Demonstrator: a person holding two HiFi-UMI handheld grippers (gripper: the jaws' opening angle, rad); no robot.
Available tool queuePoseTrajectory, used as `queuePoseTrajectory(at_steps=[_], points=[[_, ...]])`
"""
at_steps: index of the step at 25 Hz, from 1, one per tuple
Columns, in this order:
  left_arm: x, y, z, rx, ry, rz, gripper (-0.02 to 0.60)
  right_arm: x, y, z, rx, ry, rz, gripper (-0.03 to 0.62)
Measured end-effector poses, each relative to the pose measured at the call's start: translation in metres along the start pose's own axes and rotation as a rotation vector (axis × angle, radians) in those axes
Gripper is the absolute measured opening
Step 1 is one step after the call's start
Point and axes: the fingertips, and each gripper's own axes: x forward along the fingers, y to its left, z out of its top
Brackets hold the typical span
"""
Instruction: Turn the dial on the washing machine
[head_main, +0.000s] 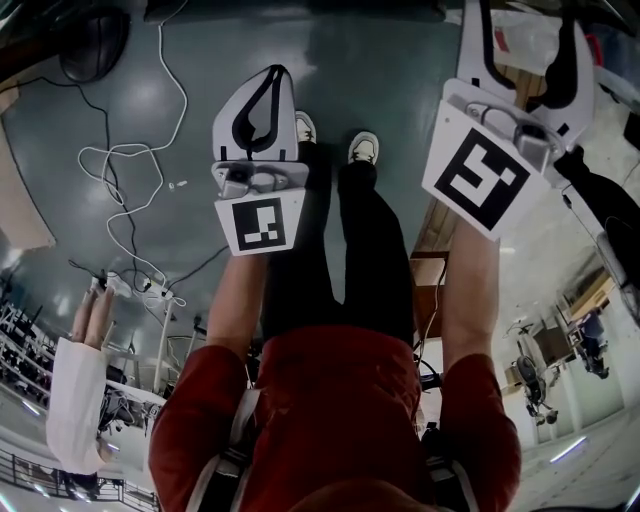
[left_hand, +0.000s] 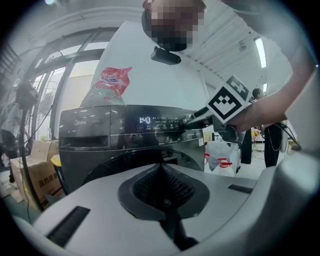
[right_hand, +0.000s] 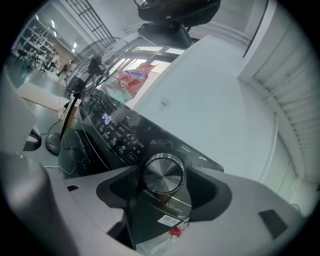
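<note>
A dark grey front-loading washing machine (left_hand: 125, 145) stands ahead, its display (left_hand: 144, 120) lit. In the right gripper view its round metal dial (right_hand: 163, 174) sits at the right end of the control panel (right_hand: 117, 132). My right gripper (right_hand: 165, 192) is open, one jaw on each side of the dial with a gap on both sides. From the left gripper view, the right gripper (left_hand: 200, 116) reaches the panel's right end and hides most of the dial. My left gripper (left_hand: 162, 187) is shut and holds nothing, back from the machine's door. The head view shows the left gripper (head_main: 268, 80) and the right gripper (head_main: 525, 40) above the person's legs.
A red-and-green bag (left_hand: 107, 82) lies on top of the machine. Cardboard boxes (left_hand: 30, 175) stand to its left and white plastic bags (left_hand: 220, 155) to its right. A standing fan (right_hand: 95, 55) is further left. Cables (head_main: 130, 200) trail over the floor, and another person's white sleeve (head_main: 80, 400) shows.
</note>
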Motion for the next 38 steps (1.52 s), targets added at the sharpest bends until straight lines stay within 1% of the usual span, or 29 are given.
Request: queuePoseTrajectory(at_steps=[6, 8, 11, 15, 22, 24, 28, 32, 33, 35, 38], points=[[0.006, -0.004, -0.001, 0.000, 0.001, -0.019, 0.011, 0.007, 0.001, -0.001, -0.063, 0.007, -0.008, 0.304], [0.008, -0.007, -0.001, 0.000, 0.007, -0.023, 0.011, 0.007, 0.000, -0.001, -0.065, 0.006, -0.012, 0.278], [0.008, -0.015, 0.003, 0.006, 0.015, -0.030, 0.011, 0.004, -0.007, 0.001, -0.056, 0.004, -0.013, 0.278], [0.006, -0.015, 0.001, 0.007, 0.014, -0.034, 0.011, 0.004, -0.005, 0.001, -0.045, 0.005, -0.014, 0.275], [0.008, -0.021, 0.006, 0.013, 0.026, -0.031, 0.011, 0.003, -0.020, 0.001, 0.072, -0.008, -0.002, 0.272], [0.006, -0.018, 0.004, 0.013, 0.024, -0.027, 0.011, 0.003, -0.016, 0.000, 0.112, -0.001, 0.007, 0.272], [0.001, -0.009, -0.004, 0.021, 0.035, -0.014, 0.011, 0.002, -0.009, -0.003, 0.239, 0.013, 0.033, 0.271], [-0.001, -0.004, -0.001, 0.012, 0.027, 0.007, 0.011, 0.001, -0.014, -0.004, 0.419, 0.010, 0.049, 0.270], [0.000, -0.003, -0.002, 0.011, 0.027, 0.009, 0.011, 0.001, -0.015, -0.006, 0.449, 0.010, 0.049, 0.271], [0.000, -0.002, -0.003, 0.013, 0.027, 0.009, 0.011, 0.002, -0.014, -0.007, 0.469, 0.010, 0.046, 0.270], [0.000, -0.002, -0.002, 0.014, 0.026, 0.007, 0.011, 0.002, -0.015, -0.006, 0.467, 0.011, 0.044, 0.270]])
